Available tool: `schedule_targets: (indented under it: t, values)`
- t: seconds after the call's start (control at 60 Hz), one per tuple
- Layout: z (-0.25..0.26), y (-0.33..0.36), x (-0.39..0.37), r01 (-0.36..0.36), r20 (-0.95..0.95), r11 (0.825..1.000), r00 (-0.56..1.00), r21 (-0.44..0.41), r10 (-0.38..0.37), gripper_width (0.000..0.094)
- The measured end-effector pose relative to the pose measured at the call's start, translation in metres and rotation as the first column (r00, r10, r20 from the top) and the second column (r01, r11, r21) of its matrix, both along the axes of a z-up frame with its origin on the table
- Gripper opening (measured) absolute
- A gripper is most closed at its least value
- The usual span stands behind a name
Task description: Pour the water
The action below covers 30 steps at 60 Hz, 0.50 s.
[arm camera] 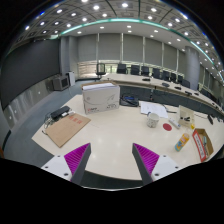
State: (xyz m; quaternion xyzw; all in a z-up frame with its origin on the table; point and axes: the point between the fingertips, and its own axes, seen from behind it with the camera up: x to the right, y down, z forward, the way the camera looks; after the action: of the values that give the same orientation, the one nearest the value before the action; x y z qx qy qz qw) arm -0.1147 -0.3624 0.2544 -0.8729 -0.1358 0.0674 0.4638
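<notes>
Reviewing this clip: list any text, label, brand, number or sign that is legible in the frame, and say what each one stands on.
No text can be read.
White box on the table: faint markings on its side, too small to read.
Colourful packet near the table's edge: printed, but blurred.
Bottle with an orange cap: nothing on it can be made out.
The hand-held gripper hangs open above the table, holding nothing.

A wide bare stretch of pale tabletop (105,135) lies just ahead of the open fingers (76,155), giving free passage forward. A brown board (67,128) lies to the left. A white box (101,97) stands beyond the bare stretch. To the right, a small cup (167,125), a yellow bottle (183,141) and a red packet (203,145) crowd the way.
</notes>
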Motion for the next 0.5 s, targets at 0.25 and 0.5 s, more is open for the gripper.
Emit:
schedule_targets:
  t: [0.25,0.5]
  values:
    - [-0.027,0.03,0.138,0.068,-0.015,0.998,0.998,0.002,-0.068,0.0857]
    - [-0.101,0.074,0.283,0.134,0.028,0.991,0.991,0.026,-0.134,0.086]
